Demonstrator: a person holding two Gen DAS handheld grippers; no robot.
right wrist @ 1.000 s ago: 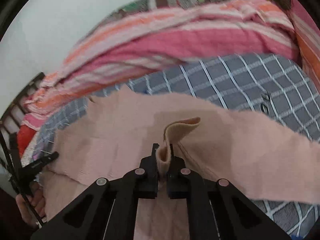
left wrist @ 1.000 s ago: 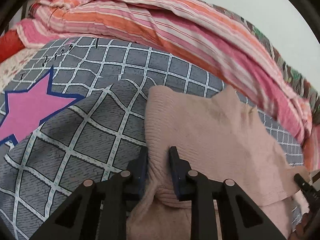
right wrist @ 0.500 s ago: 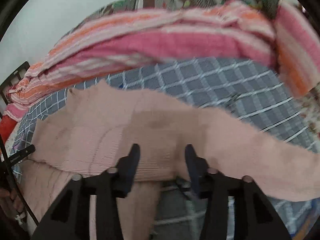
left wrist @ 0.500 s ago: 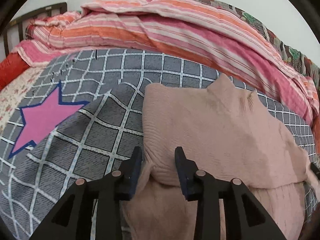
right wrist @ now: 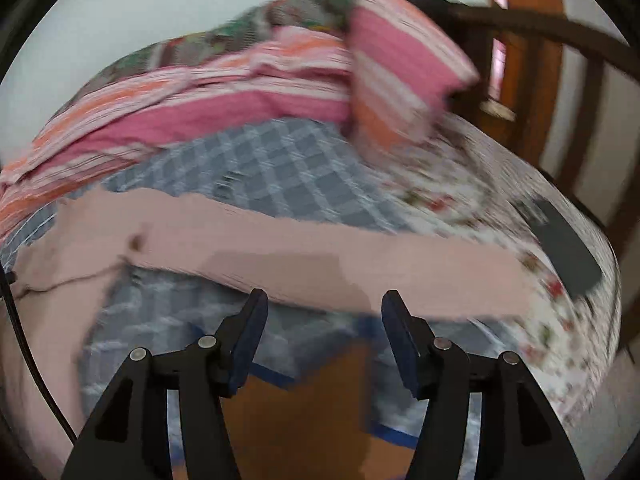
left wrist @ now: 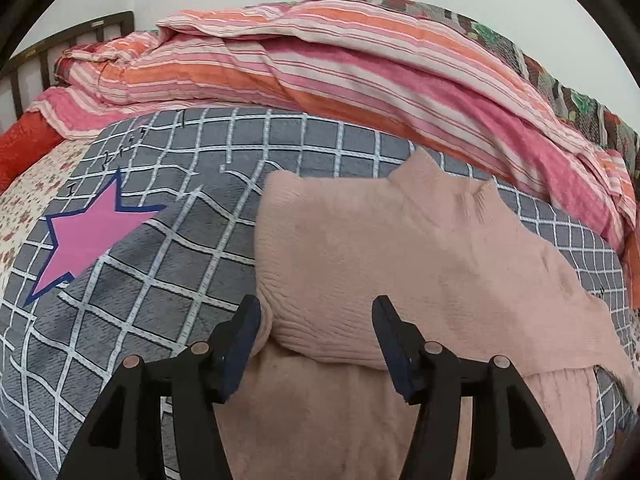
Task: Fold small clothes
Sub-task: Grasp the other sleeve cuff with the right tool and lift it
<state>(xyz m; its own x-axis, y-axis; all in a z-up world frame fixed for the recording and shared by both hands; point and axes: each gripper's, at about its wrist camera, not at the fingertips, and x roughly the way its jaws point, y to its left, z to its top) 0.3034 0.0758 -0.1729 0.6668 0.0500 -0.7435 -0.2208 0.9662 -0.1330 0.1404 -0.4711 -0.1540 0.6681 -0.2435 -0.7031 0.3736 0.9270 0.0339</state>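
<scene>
- A pale pink ribbed-knit sweater lies on a grey plush blanket crossed by a white grid, its upper part folded down over the lower part in a soft rounded fold; a short stand-up collar pokes up at the far edge.
- The left gripper sits over the fold with its jaws spread wide and nothing between them; the left-hand black finger is just beside the sweater's folded corner, though whether it touches cannot be told.
- A pink star outlined in dark blue is printed on the blanket, well to the left of the sweater.
- A bulky quilt striped in pink, orange and cream is heaped along the far side of the bed, against a plain pale wall; dark headboard bars show at upper left.
- In the blurred right wrist view, the right gripper is likewise wide open and empty, with one long sleeve of the sweater stretched across the blanket just beyond its fingertips.
- A floral-print sheet covers the bed to the right of the blanket, with a flat dark object lying on it; the blur hides what it is.
</scene>
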